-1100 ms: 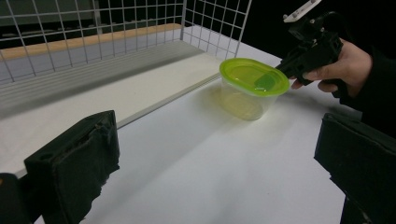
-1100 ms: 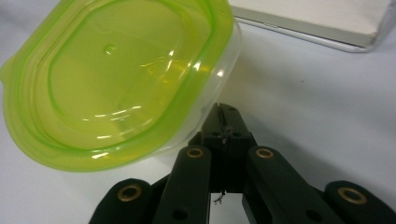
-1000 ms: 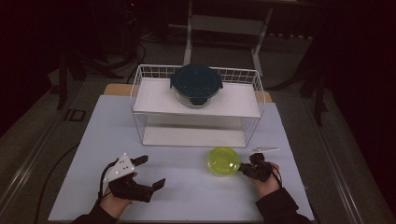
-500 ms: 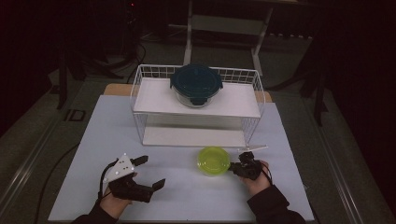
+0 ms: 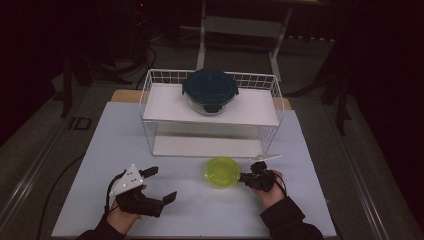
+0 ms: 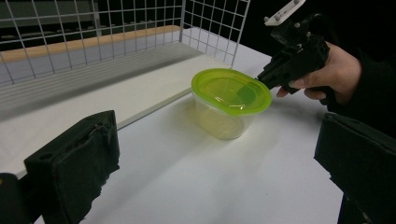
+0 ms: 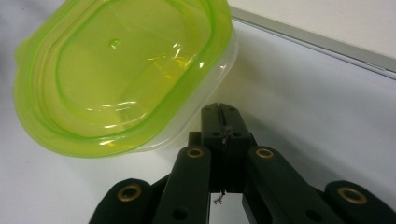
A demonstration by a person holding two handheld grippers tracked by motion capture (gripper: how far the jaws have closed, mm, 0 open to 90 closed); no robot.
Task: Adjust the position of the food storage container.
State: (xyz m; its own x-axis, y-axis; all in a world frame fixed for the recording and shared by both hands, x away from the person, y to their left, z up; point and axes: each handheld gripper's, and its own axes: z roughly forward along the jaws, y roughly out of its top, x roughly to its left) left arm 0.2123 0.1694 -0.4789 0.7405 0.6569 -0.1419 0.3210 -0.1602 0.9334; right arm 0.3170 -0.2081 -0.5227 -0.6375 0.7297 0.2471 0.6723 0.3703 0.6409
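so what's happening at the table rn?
A person holds tongs in each hand. The right tongs, shut with nothing between the jaws, sit against the side of the green-lidded container, which stands on the table in front of the wire rack. The left tongs rest open, away from it. A dark-lidded glass bowl sits on the rack's top shelf.

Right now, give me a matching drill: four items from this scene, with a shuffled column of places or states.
1. dark blue-lidded round glass container
2. clear plastic tub with lime-green lid
3. left gripper
4. right gripper

A. fingers shut, tip at the tub's side
B. on the white wire rack's upper shelf
C. fingers wide open, holding nothing
D. on the table in front of the rack

Pairs: 1-B, 2-D, 3-C, 4-A
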